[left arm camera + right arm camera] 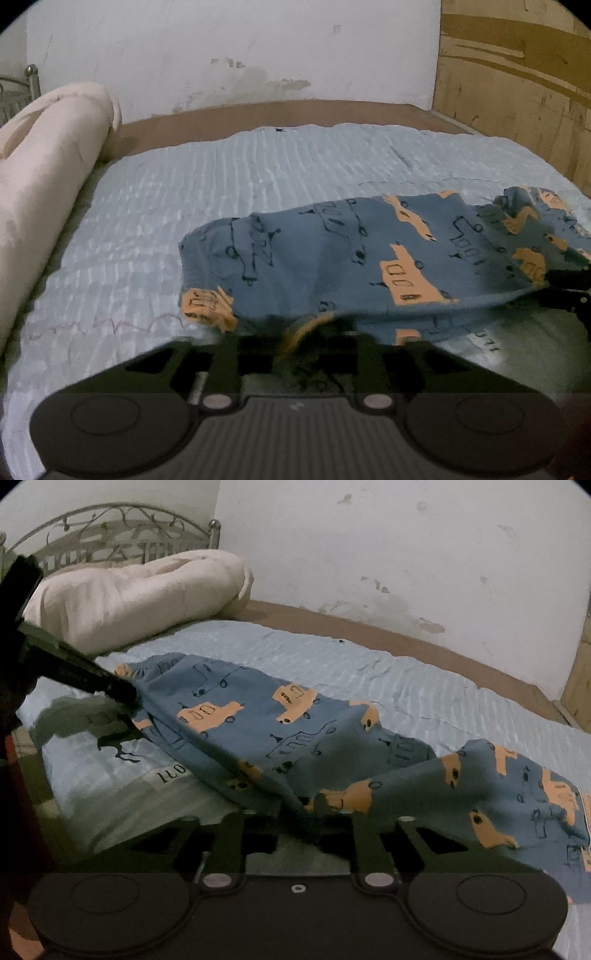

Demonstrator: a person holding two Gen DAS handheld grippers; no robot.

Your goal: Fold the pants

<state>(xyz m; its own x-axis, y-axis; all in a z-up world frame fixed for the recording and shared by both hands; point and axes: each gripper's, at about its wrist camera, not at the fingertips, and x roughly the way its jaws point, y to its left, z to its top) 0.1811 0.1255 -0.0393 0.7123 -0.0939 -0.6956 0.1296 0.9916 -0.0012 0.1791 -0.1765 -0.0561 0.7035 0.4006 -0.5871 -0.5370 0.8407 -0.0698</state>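
So we've got the pants (280,731) lying on the light blue bedspread (258,173), roughly mid-bed, well apart from the rolled cream blanket (140,594) up by the metal headboard (110,528). They're blue with orange truck prints, thin and floppy by the look of it.

Our left gripper (306,332) sits at the near edge of the pants with cloth bunched between its fingers. From its own camera the tips are buried under fabric, but in the right wrist view its dark fingers (118,690) come to a point right at the gathered edge of the pants, with that edge lifted off the bedspread. So we'd call it pinching the pants there.

The right gripper (314,819) is further along the same near edge, with a ridge of fabric rising into the gap between its fingers. We honestly can't tell whether the pads are pressing on it or just standing around it.

Handling-wise, we reckon this is light, soft knit: it'll sag, drape and wrinkle, no stiffness at all. Nothing fragile. A shallow pinch could slip, so we'd grab at the thicker gathered hem or seams and keep both holds spread along the one edge, so it hangs flat when lifted.
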